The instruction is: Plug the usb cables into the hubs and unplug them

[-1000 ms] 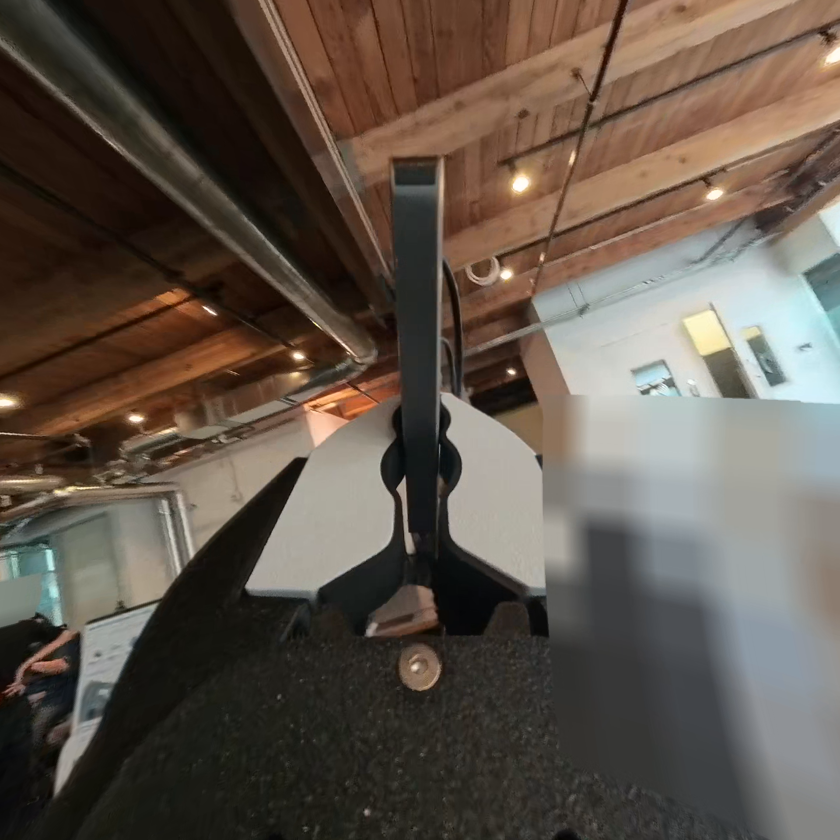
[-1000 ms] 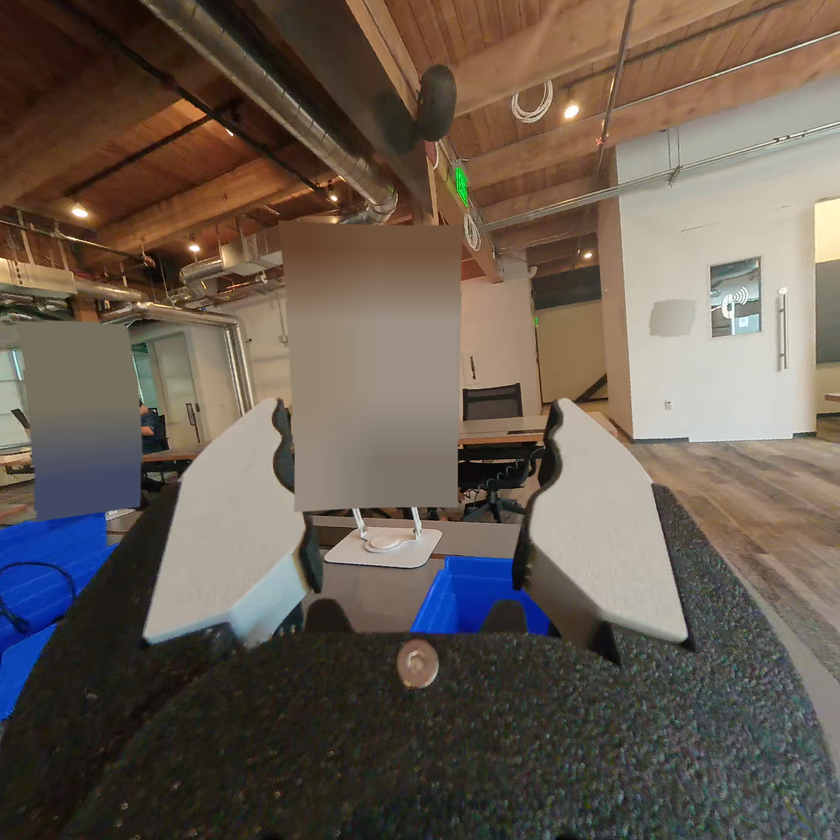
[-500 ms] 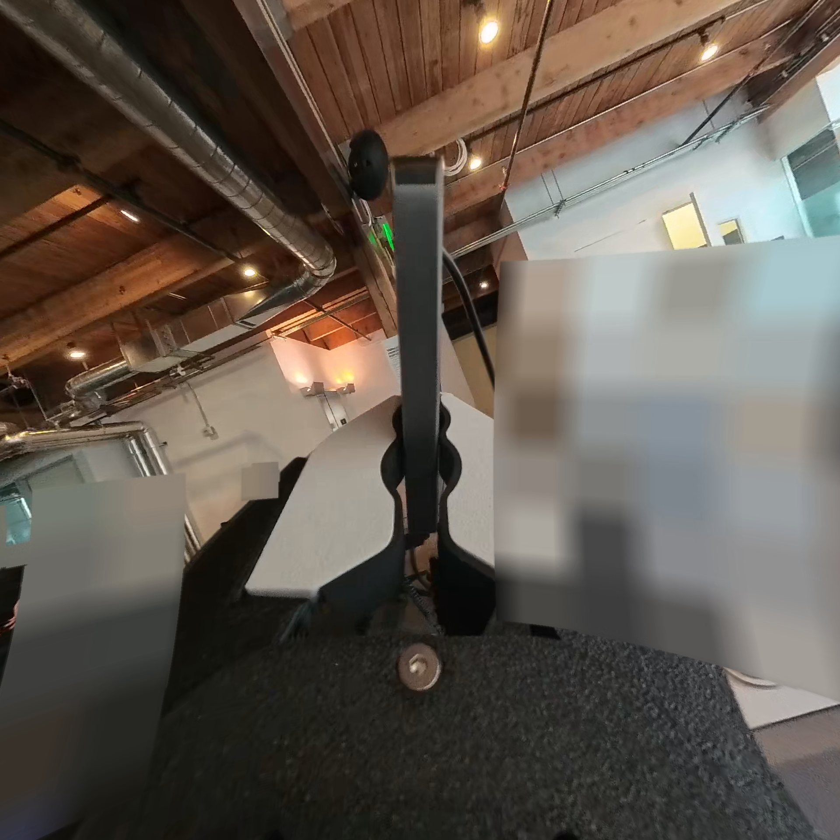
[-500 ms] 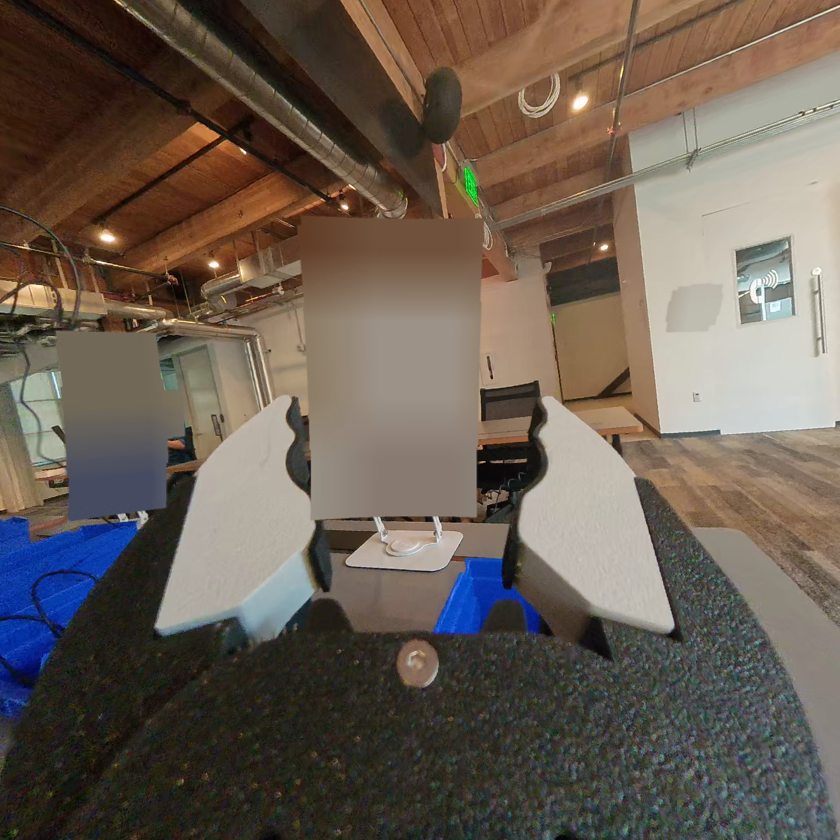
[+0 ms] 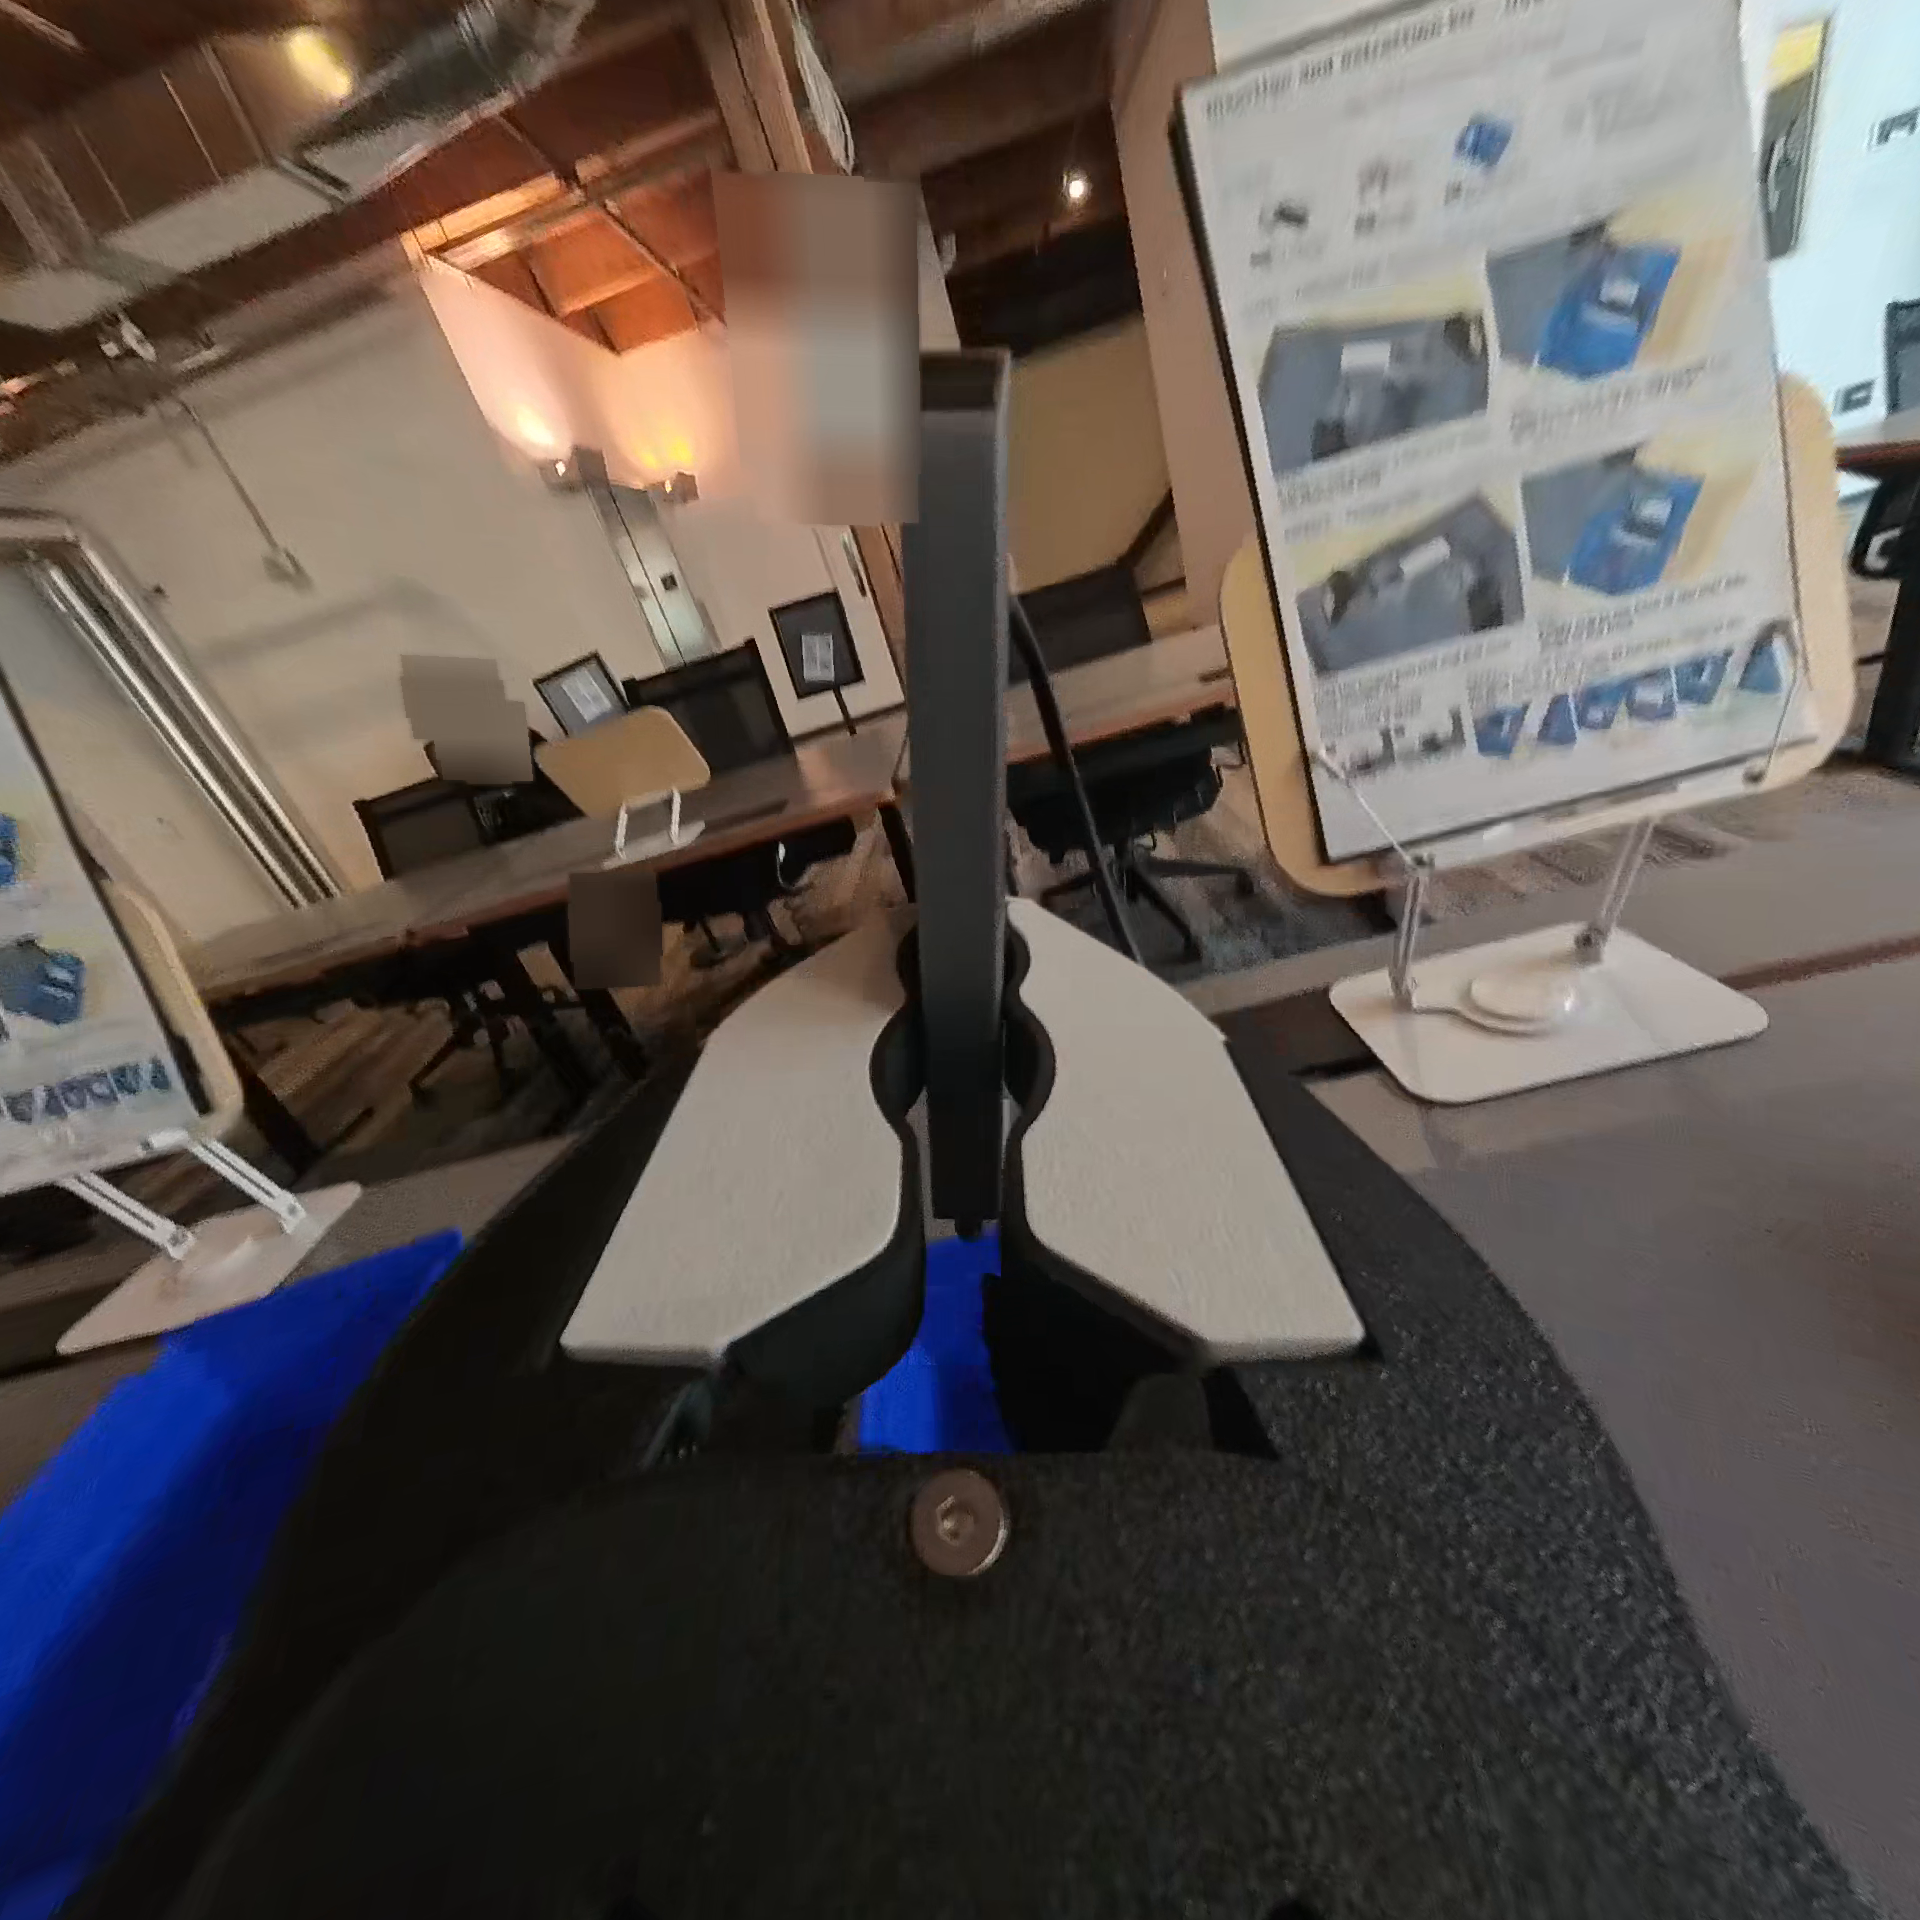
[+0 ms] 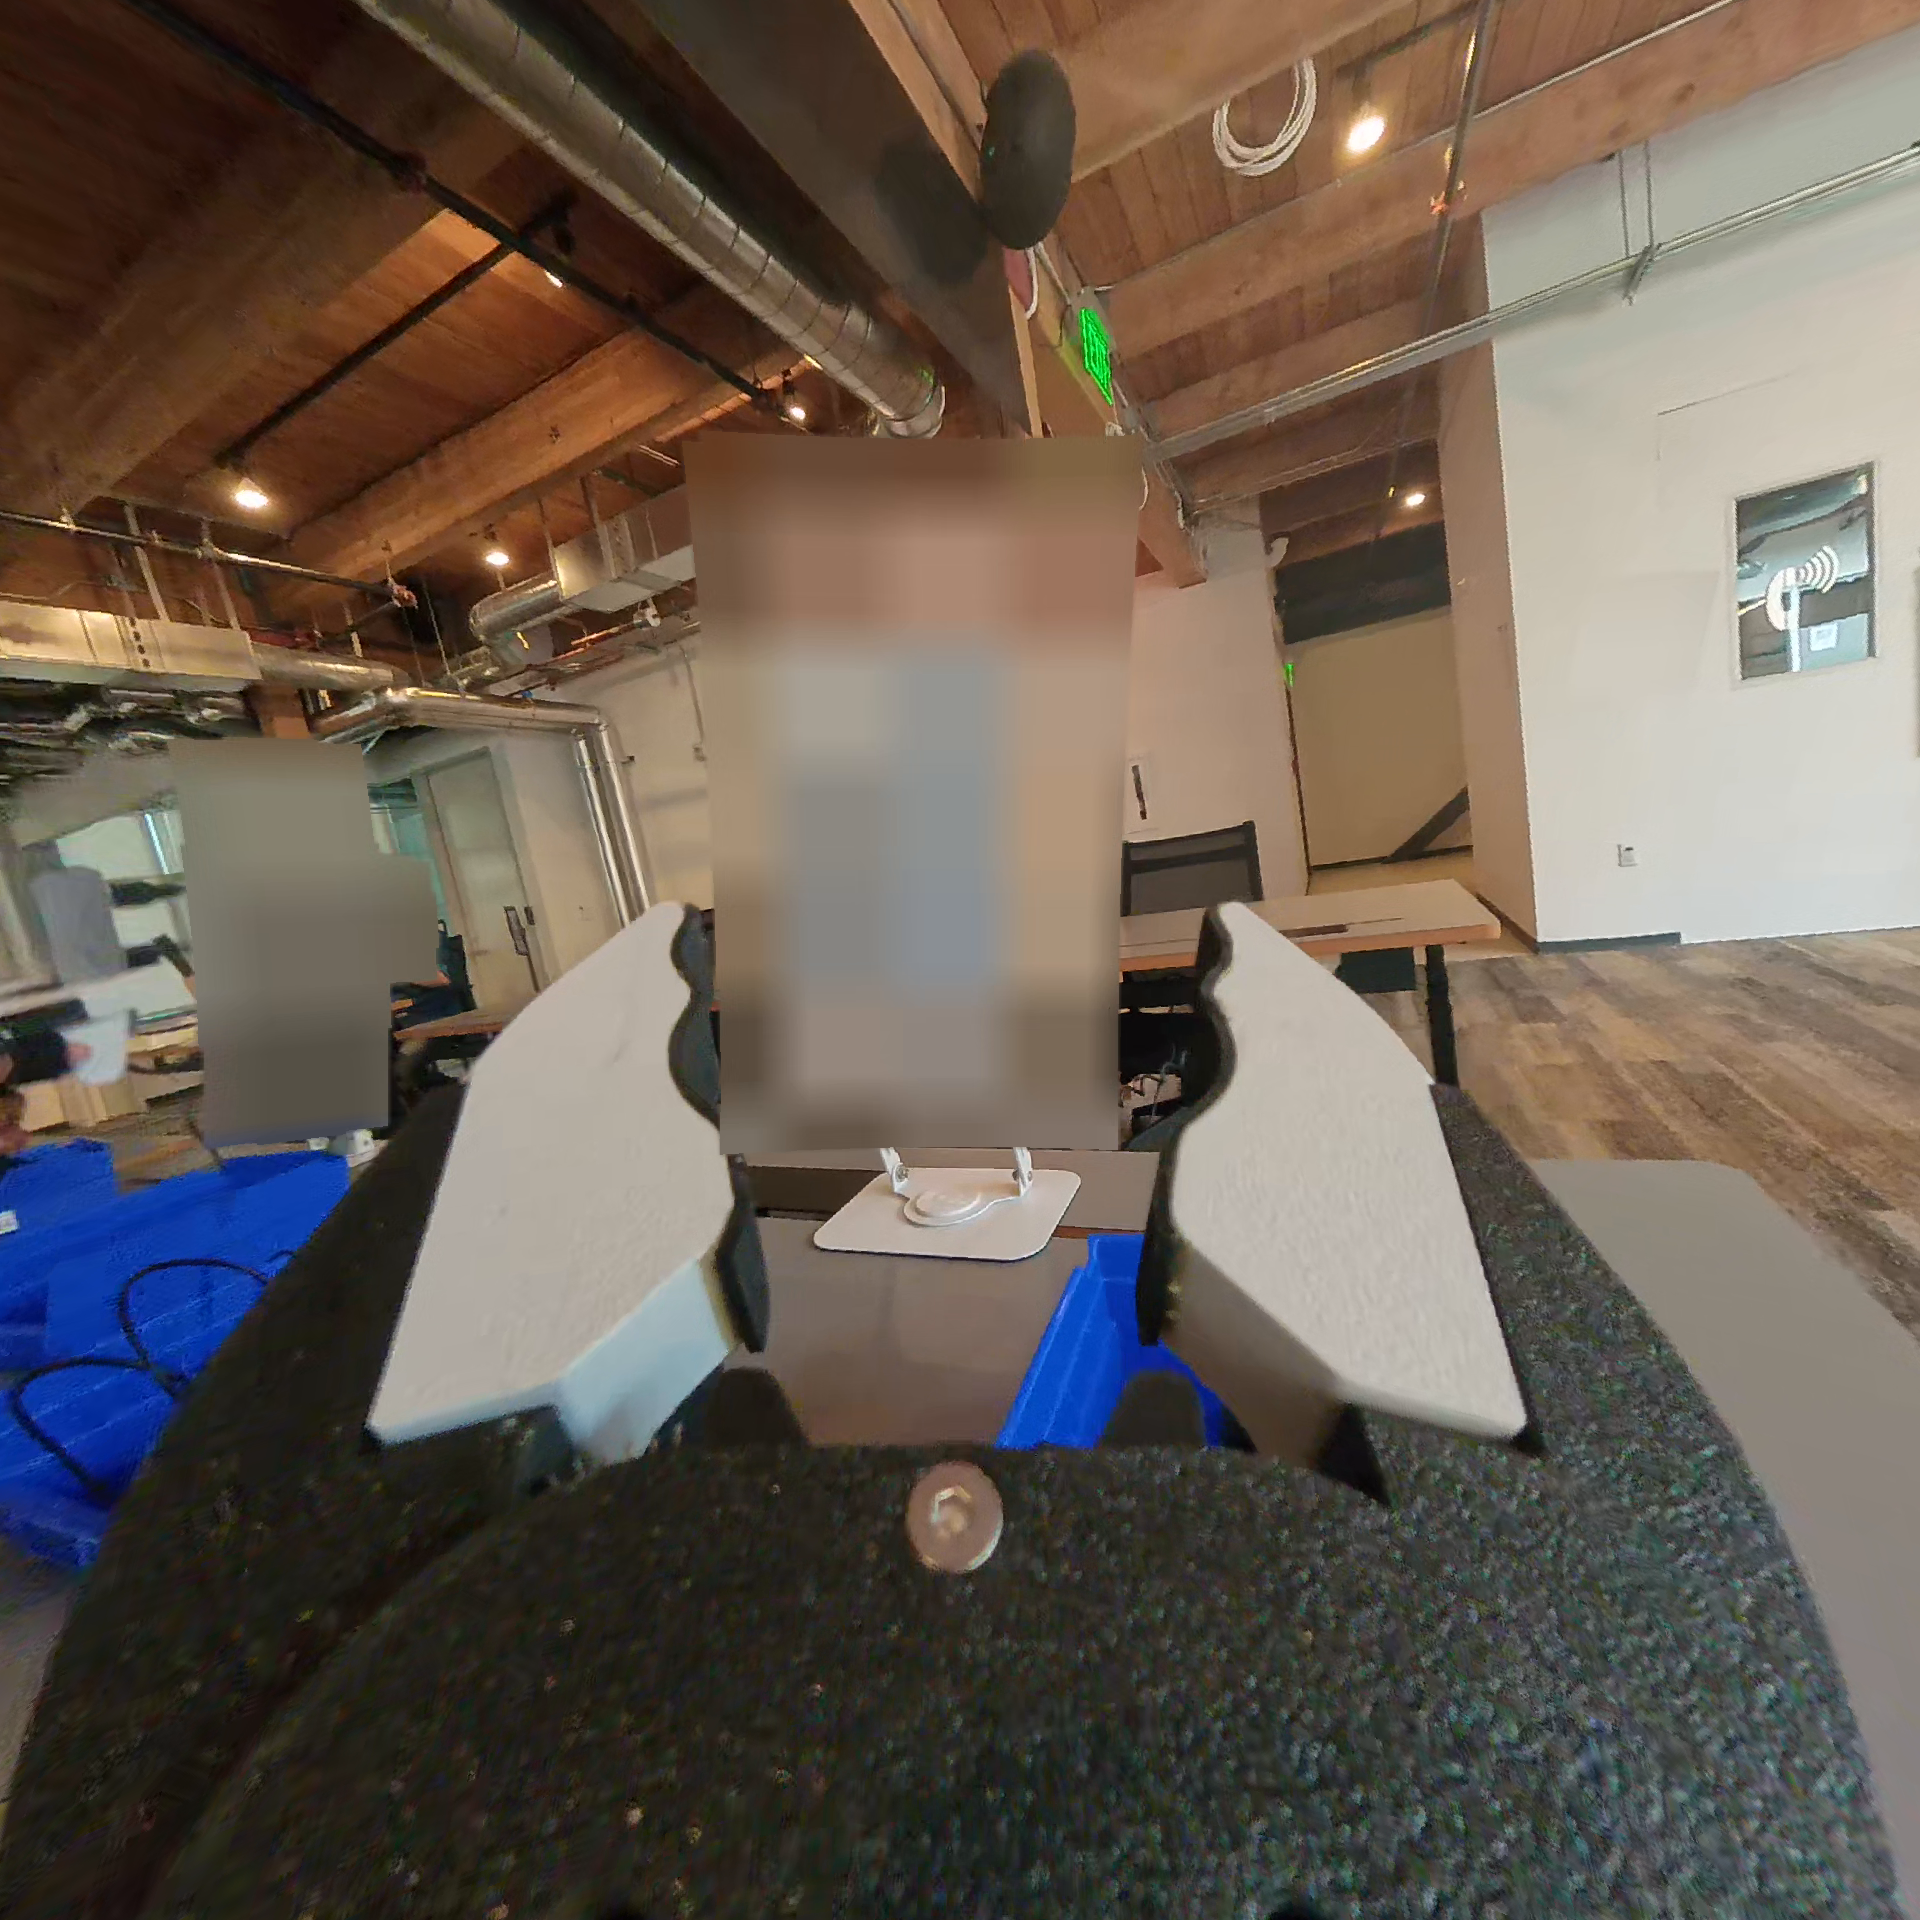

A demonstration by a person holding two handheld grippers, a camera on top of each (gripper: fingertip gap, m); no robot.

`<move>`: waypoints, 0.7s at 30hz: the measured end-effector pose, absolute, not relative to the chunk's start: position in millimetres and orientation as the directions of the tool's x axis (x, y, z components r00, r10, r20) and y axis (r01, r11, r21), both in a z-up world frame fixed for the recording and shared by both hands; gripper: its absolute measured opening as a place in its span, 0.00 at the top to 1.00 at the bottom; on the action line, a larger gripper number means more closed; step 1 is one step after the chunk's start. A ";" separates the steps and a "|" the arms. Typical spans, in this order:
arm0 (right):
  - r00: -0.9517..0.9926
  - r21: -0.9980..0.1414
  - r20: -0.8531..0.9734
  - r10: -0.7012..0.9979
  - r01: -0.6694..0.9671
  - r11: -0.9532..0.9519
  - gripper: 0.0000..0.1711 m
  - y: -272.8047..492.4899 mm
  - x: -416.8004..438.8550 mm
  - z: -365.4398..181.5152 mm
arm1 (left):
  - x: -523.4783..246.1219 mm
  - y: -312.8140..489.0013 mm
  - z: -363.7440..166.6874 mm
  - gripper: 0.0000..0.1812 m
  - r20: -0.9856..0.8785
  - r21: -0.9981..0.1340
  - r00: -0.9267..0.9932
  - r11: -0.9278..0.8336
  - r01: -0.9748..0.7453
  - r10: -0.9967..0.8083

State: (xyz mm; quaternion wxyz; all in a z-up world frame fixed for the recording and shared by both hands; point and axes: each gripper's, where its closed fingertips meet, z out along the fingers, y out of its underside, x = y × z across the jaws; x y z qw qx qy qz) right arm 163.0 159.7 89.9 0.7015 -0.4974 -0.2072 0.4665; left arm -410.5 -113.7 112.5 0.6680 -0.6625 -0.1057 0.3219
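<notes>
**Two hand-held grippers above a grey table: one with a hub, one bare**

1. Left gripper (image 5: 961, 1023), white fingers on a black foam-covered body. Fingers pressed together on a slim dark grey slab-shaped USB hub (image 5: 956, 727), which stands upright, edge-on to the camera, its lower end pinched in the scalloped notch between the pads and its upper end rising well above the fingertips.

2. Thin black cable (image 5: 1070, 769). Shows just right of the hub's edge and curves down behind the right finger; where it joins the hub is hidden.

3. Right gripper (image 6: 951, 1039), same build. Fingers spread wide apart with nothing between them.

4. Grey table (image 6: 1714, 1278). Lies below both grippers and runs off to the right.

5. Blue plastic bin (image 6: 1081, 1361). Sits on the table near the right gripper, partly hidden behind its right finger. More blue bins (image 6: 114, 1299) lie at far left, with loose black cables (image 6: 104, 1382) draped over them. In the left wrist view a blurred blue bin (image 5: 145, 1538) fills the near left.

6. Printed instruction sheet on a white wire stand (image 5: 1507, 436). Stands on the table at far right in the left wrist view, its flat white base (image 5: 1548, 1013) resting on the surface.
</notes>
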 end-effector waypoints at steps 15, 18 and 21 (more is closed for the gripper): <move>0.467 -0.972 -0.063 0.882 -0.229 0.051 0.55 153.2 125.7 60.1 | -404.7 -110.6 75.3 0.95 -0.270 -0.960 0.797 -0.083 -0.269 0.541; 0.460 -0.968 -0.078 0.884 -0.246 0.043 0.56 153.6 127.9 61.6 | -395.1 -108.6 103.7 0.95 -0.244 -0.961 0.832 -0.011 -0.275 0.498; 0.464 -0.966 -0.090 0.882 -0.257 0.037 0.56 154.4 130.7 62.7 | -389.6 -106.5 145.8 0.94 -0.208 -0.959 0.853 0.071 -0.274 0.479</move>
